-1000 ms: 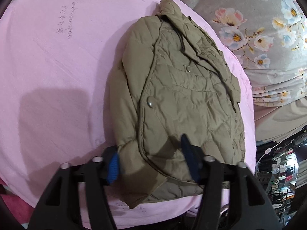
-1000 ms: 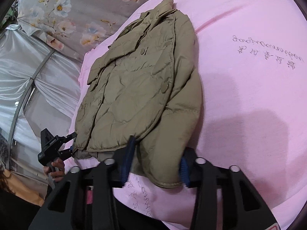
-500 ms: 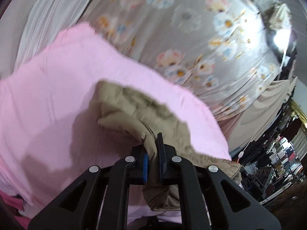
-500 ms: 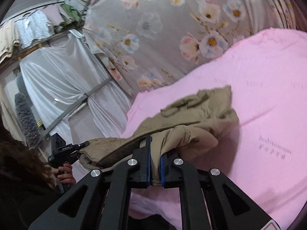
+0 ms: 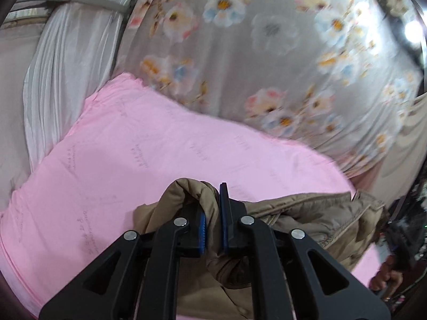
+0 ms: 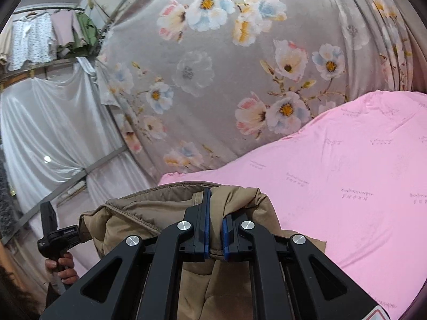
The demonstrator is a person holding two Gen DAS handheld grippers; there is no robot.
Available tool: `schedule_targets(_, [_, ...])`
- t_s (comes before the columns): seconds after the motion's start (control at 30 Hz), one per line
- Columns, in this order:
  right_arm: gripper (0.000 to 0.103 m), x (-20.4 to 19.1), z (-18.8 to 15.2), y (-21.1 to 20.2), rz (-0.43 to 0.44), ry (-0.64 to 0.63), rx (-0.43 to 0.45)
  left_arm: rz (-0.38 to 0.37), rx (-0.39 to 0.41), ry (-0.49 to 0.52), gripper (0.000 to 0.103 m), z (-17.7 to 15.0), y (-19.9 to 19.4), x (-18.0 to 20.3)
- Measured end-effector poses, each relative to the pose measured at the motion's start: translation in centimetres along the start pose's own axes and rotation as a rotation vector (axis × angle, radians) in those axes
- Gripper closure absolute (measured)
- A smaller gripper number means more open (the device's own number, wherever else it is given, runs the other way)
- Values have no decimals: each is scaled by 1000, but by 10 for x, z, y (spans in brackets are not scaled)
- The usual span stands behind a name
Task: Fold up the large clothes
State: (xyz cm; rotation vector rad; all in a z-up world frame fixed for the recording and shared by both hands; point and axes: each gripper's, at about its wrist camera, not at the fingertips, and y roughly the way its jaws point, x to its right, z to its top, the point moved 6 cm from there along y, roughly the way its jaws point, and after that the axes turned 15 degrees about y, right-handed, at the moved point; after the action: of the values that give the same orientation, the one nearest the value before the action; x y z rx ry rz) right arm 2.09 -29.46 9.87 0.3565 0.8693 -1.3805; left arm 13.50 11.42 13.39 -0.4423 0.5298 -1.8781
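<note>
The left gripper (image 5: 212, 229) and the right gripper (image 6: 216, 226) each pinch a bunched fold of the tan jacket's (image 5: 315, 218) hem, jaws nearly closed on the cloth. Holding it at two points apart likely keeps the edge spread. The jacket hangs lifted above the pink sheet (image 6: 347, 173), probably to fold over.

Home bedroom: pink bed sheet (image 6: 347, 165), floral curtain (image 6: 226, 80).
</note>
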Motion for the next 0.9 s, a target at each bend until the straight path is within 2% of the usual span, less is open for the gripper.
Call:
schedule_targets(0.13, [96,25,-18,57,-139,-13,-45,92,-149,17,95,-24,81,-14])
schedule_targets(0.23, [96,49,-33,90,-223,-16,-84,126,-236,8,95,-48,127,-22])
schedule_targets(0.37, [96,77,-49,117,-313,-17,-118,153,-295,10,93,-75,166,-25])
schedule_targets(0.5, [96,104,-67,140,-385,-15,-165,164,-319,24,92,-96,190,-24])
schedule_targets(0.6, [96,123,-82,153,-421,0,-200,171,-306,44,92,-103,199,-22])
schedule_targets(0.77, [96,131,-92,162,-438,-4,-215,216,-280,111,92,-110,209,-13])
schedule_targets(0.9, [96,134,-96,166,-447,-11,-223,206,-258,98,92,-112,212,-15])
